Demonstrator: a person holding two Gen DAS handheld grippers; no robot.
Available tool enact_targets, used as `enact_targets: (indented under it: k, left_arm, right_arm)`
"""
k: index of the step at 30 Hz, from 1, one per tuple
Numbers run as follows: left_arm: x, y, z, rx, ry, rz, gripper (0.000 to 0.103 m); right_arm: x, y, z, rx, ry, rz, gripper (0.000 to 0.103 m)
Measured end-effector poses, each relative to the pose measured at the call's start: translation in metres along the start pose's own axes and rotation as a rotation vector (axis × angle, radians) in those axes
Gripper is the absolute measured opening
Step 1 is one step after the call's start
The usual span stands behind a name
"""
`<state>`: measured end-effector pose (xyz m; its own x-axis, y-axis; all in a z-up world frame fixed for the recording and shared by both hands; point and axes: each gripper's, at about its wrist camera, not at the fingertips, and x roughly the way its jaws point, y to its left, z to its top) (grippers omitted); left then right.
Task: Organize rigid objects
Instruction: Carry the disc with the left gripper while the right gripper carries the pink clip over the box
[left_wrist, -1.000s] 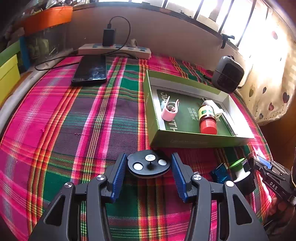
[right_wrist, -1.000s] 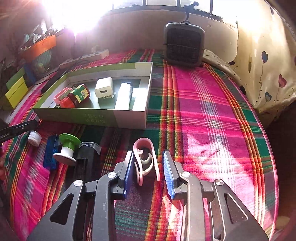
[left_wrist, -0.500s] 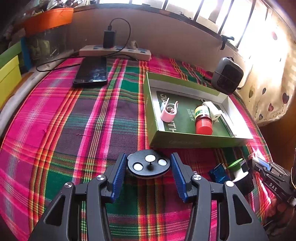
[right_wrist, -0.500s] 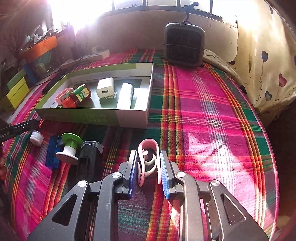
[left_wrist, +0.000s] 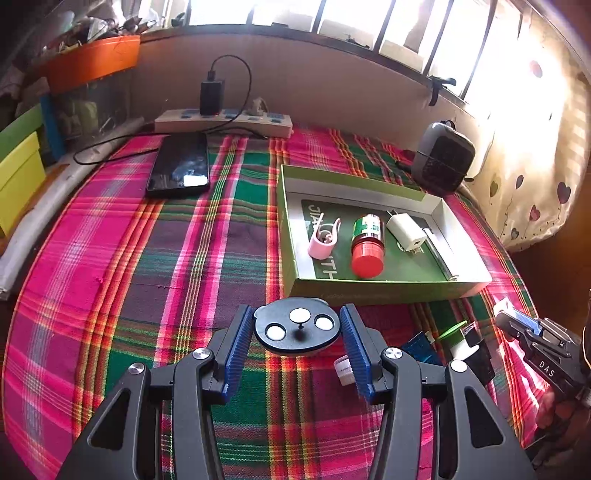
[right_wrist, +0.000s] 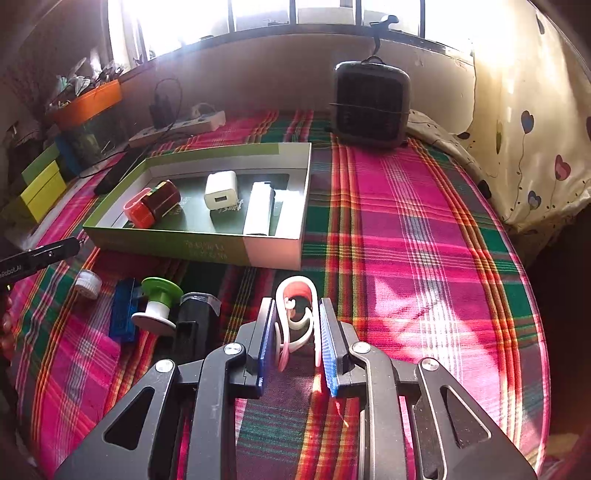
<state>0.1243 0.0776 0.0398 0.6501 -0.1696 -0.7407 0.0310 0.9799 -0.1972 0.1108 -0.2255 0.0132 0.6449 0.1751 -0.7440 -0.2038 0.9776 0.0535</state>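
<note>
Readable text: "DAS" on right gripper (left_wrist: 532, 328) body, box floor shows partial "JIA…/…TH", rest too small. Green box (right_wrist: 195, 243) on plaid cloth (right_wrist: 424, 221) holds pink clip (left_wrist: 323, 242), red-cap bottle (left_wrist: 366, 245), white charger (right_wrist: 221, 190), white bar (right_wrist: 258, 208). Left gripper (left_wrist: 297, 330) fingers pinch black disc (left_wrist: 297, 326) w/ 3 white dots, just in front of box. Right fingers squeezed onto 2nd pink clip (right_wrist: 297, 317) by box corner. Heater (right_wrist: 371, 105), phone (left_wrist: 179, 164), power strip (left_wrist: 223, 120) near window wall.
</note>
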Motion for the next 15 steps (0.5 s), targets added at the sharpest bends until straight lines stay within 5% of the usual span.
enact_targets:
  k: [15]
  left_arm:
    - [-0.009,-0.013,0.009,0.031,-0.028,-0.016,0.048]
  right_arm:
    - [-0.008,0.003,0.011,-0.022,-0.029,0.008,0.024]
